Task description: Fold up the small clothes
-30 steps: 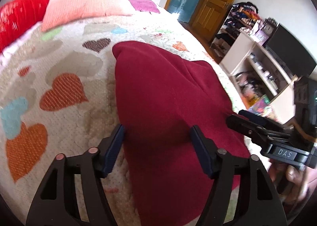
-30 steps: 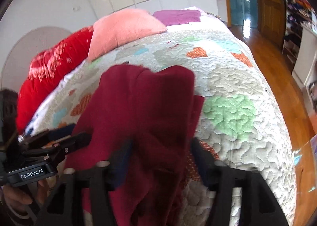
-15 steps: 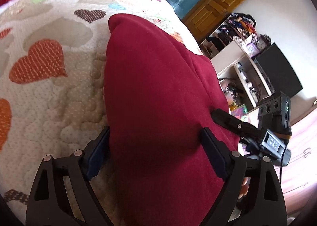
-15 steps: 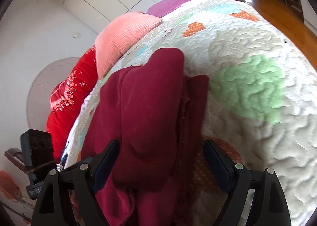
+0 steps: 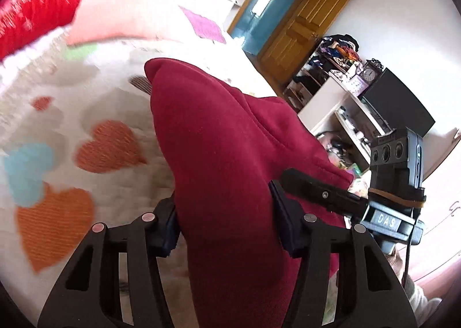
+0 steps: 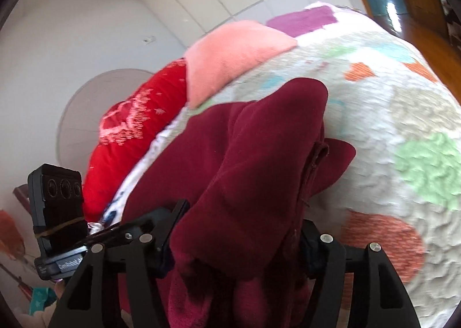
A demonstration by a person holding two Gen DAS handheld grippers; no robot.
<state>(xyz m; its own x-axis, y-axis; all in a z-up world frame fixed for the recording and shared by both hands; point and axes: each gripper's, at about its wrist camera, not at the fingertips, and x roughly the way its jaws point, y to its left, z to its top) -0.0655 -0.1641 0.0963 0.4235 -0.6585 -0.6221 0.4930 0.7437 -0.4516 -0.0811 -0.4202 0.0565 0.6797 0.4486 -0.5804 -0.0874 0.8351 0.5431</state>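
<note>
A dark red garment (image 5: 219,149) lies bunched on the heart-patterned quilt (image 5: 95,132) and is raised at my end. My left gripper (image 5: 224,221) is shut on its near edge, with thick cloth filling the space between the fingers. My right gripper (image 6: 236,244) is shut on the same garment (image 6: 250,155) from the other side, with folds draped over it. The right gripper also shows in the left wrist view (image 5: 314,189), close to the cloth's right edge. The left gripper shows in the right wrist view (image 6: 149,227).
A pink pillow (image 6: 236,51) and a red pillow (image 6: 135,132) lie at the head of the bed. A white shelf unit (image 5: 354,115) with a dark monitor stands right of the bed, and a wooden door (image 5: 299,25) is behind it.
Both grippers have closed in on the red garment and lifted its near part. The cloth is more bunched between the fingers, and both views have tilted up.
</note>
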